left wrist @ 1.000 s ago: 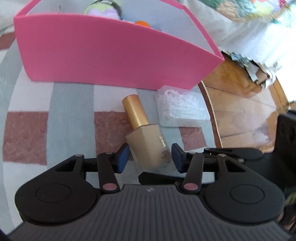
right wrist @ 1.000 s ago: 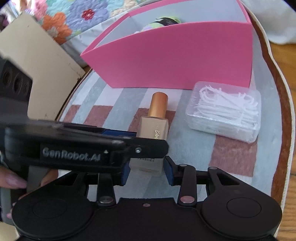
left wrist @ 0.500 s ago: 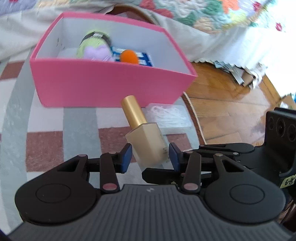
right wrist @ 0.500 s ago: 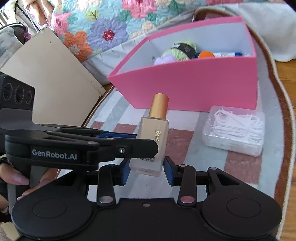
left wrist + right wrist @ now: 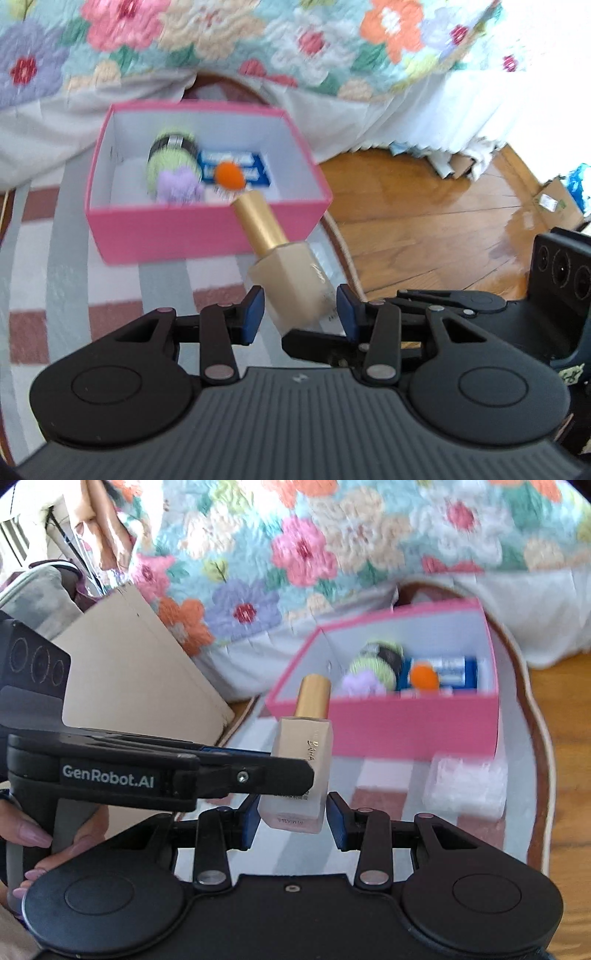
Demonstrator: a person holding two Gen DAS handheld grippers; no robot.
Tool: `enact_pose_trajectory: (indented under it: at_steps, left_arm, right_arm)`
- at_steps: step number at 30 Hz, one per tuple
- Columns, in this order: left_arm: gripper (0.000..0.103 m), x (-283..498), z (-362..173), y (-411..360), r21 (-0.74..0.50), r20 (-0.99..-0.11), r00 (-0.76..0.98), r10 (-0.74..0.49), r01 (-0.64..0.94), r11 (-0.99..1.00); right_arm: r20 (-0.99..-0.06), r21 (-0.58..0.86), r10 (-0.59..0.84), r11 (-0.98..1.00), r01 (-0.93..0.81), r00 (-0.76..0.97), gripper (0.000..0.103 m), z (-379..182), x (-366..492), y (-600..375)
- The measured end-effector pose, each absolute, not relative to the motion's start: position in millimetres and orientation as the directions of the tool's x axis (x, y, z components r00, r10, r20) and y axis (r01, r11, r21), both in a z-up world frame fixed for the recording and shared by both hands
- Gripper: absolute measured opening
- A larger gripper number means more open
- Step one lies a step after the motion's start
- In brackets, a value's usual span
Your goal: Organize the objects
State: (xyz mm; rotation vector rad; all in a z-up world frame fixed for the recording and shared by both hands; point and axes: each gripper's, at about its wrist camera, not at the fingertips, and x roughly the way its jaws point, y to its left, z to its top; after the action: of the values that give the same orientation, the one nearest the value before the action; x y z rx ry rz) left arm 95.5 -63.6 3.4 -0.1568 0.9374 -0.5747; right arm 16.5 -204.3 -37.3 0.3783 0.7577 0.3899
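Two claws on one bottle here, so going camera by camera.

Left wrist cam: the left gripper (image 5: 300,314) has just been closing, and its blue pads now pinch the lower body of the foundation bottle (image 5: 291,284). The bottle is up in the air, gold cap tilted toward the pink box (image 5: 166,229), which sits on the striped rug (image 5: 110,280). The box already has a yarn ball, an orange ball and a blue pack in it. The pack has white lettering, but it's too blurred to read.

Right wrist cam: the right gripper (image 5: 293,818) is clamped on the base of the same bottle, with the left claw's finger crossing in front of it. The side of that claw reads "GenRobot.AI" (image 5: 107,775). The bottle has gold script plus small print near the bottom, and I can't honestly make out either. A clear tub of floss picks (image 5: 465,786) lies on the rug just beside the box. A hand (image 5: 37,842) wraps the left handle.

What could go wrong, I reckon: the glass is smooth and both grips sit low, so if the two hands drift apart or twist differently, it could slip and drop. The long cap could also clip the box's near wall going in.
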Motion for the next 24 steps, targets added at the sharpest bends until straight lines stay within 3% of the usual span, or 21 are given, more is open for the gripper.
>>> enact_pose_trajectory:
  at_steps: [8,16,17,18,24]
  left_arm:
    - [0.037,127,71,-58,-0.369,-0.616,0.501,-0.608,0.499,0.784]
    - [0.036,155,28,-35,-0.505,-0.626,0.458,-0.631,0.379,0.776]
    - [0.036,156,21,-31,-0.506,-0.636,0.460,-0.620,0.359,0.784]
    - [0.036,156,11,-24,-0.510,-0.645,0.463,-0.608,0.331,0.793]
    - [0.036,161,-42,2,-0.549,-0.700,0.410,-0.584,0.213,0.808]
  right_arm:
    - [-0.515,0.380,0.428,0.891,-0.249,0.743,0.041,34,40,-194]
    - [-0.606,0.395,0.417,0.897,-0.199,0.678,0.039,-13,72,-182]
    - [-0.616,0.408,0.417,0.895,-0.182,0.668,0.032,-24,74,-183]
    - [-0.621,0.413,0.416,0.894,-0.173,0.665,0.005,-32,73,-185]
    - [-0.642,0.502,0.443,0.860,-0.094,0.626,0.003,-73,87,-199]
